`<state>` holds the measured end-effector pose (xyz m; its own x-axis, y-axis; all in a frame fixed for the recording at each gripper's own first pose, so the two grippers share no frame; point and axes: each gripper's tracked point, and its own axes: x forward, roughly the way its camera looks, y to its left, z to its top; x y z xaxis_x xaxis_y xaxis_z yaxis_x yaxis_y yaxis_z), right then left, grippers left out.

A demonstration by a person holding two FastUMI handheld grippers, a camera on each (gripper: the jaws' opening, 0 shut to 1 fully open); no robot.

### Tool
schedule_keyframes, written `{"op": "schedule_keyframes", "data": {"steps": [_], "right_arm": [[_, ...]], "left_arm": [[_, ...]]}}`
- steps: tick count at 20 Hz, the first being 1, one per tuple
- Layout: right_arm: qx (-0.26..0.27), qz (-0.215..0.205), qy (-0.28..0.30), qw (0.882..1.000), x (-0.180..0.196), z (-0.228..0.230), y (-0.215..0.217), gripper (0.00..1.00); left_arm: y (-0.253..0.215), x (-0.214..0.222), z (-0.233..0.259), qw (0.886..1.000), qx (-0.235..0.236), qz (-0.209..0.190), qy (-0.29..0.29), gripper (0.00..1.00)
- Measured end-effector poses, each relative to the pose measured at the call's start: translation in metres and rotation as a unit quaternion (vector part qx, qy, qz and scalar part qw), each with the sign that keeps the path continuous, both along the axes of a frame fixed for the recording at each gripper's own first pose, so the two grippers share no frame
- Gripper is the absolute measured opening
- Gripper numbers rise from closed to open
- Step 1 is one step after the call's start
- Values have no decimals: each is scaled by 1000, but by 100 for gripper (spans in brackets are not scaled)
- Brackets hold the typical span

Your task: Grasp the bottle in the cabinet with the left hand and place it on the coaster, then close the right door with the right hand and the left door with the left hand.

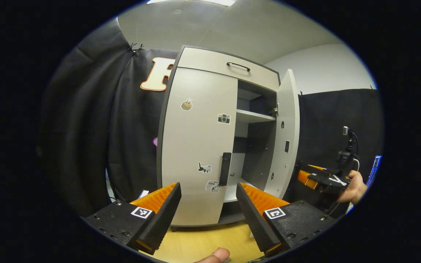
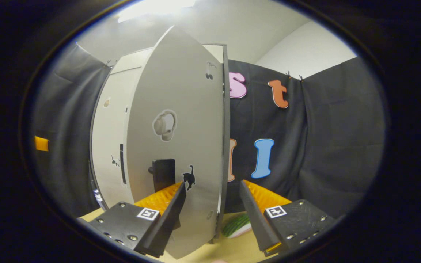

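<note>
The pale grey cabinet [image 1: 199, 146] stands on a wooden table. Its left door [image 1: 196, 138], with stickers and a black handle [image 1: 225, 168], lies flat against the front. The right door [image 1: 287, 135] swings outward, and bare shelves [image 1: 254, 117] show behind it. My left gripper [image 1: 208, 193] is open just in front of the left door's handle, holding nothing. In the right gripper view, the right door's outer face [image 2: 174, 146] and its black handle [image 2: 163, 173] are very close. My right gripper [image 2: 212, 193] is open, and the door's free edge [image 2: 225, 146] stands between its fingers.
A hand [image 1: 353, 188] holds the right gripper [image 1: 323, 179] beside the open door. A green striped flat thing [image 2: 236, 224] lies on the table [image 2: 228, 248] behind that door. A fingertip [image 1: 214, 254] shows at the bottom. Black cloth walls surround the cabinet.
</note>
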<state>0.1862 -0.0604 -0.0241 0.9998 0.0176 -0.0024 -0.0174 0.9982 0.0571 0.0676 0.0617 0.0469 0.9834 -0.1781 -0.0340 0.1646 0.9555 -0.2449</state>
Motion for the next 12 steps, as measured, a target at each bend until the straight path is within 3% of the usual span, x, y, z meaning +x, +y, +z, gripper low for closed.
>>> {"op": "schedule_keyframes", "data": {"steps": [6,12], "right_arm": [[-17,29,7,999,3,-9,34,93],[0,26,2,1000,-3,0,45,94]], "left_arm": [[5,-1,-8,1000,7,-1,-10,96],[10,-6,-14,1000,-1,-1,-8,92]]}}
